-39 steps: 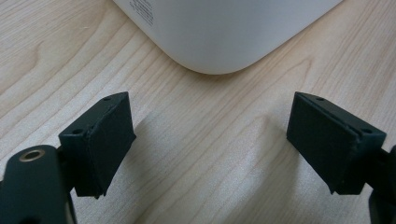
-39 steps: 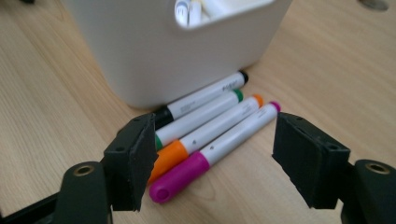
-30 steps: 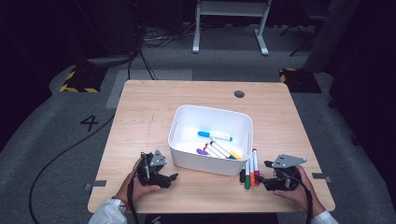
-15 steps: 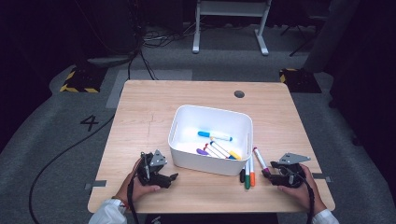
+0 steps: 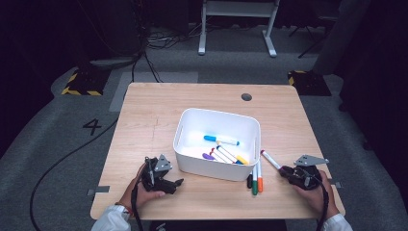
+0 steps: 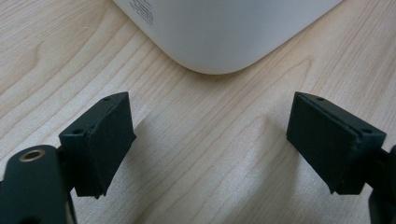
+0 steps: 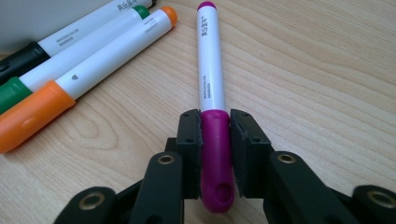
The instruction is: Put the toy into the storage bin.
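At the lower left of the high view, the left tool (image 5: 178, 182) rests on the pale wood-grain surface (image 5: 144, 120), its two black, flat-faced pads standing wide apart with nothing between them. Its own view shows bare wood between the pads and the rounded, smooth corner of the white plastic bin (image 6: 224, 32) just ahead. In the middle of the high view that bin (image 5: 185, 125) holds several markers. Just right of it lie black, green and orange-capped markers (image 7: 88, 65) side by side, cylindrical with white barrels. At the lower right, the right tool (image 5: 284, 171) has just been closing and is clamped on the glossy magenta cap of the magenta marker (image 7: 211, 79), which lies on the surface.
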Demonstrator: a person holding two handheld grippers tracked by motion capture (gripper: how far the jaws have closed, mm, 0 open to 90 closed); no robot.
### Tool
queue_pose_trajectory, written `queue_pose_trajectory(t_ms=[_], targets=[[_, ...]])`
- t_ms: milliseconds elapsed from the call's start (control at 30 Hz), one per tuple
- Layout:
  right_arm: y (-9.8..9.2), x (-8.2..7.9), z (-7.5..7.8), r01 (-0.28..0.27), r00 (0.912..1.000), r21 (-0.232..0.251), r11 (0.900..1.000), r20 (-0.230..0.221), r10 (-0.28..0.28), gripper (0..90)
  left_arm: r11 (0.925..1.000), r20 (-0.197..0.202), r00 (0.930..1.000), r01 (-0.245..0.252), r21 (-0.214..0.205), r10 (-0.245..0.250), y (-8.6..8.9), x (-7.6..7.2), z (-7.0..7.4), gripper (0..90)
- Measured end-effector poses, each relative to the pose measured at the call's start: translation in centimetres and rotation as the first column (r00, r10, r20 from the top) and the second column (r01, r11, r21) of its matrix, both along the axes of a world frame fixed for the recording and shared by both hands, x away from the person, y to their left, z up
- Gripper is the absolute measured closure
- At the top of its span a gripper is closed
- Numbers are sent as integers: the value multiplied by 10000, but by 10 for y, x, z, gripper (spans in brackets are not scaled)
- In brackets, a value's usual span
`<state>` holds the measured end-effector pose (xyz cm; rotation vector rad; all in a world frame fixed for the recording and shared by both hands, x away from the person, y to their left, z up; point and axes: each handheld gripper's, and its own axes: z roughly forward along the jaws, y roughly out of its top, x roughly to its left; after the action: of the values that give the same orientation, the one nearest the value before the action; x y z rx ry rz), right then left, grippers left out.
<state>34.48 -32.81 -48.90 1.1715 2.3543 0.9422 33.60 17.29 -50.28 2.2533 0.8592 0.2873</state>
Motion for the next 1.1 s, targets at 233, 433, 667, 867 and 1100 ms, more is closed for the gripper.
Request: queue_pose_trajectory(t_ms=[233,433,667,867,1100], targets=[[-8,3,10,-2,9997,295,9996,234,-5,754,10000,2,10000,6,6,-6,0,0,0,149],[-14,3,27,-60,9973,638,9979,730,14,754,10000,21,10000,3,21,-3,0,0,0,149],[-14,4,61,-420,9871,994,9942,1577,260,754,10000,-31,10000,3,-13,-3,0,0,0,149],[-7,9,87,-853,9766,1057,9907,2059,621,754,10000,-23,10000,7,-10,-7,0,0,0,149],[17,17,115,-1626,9593,936,9822,2482,1351,754,10000,-35,10000,12,-17,-12,0,0,0,149]])
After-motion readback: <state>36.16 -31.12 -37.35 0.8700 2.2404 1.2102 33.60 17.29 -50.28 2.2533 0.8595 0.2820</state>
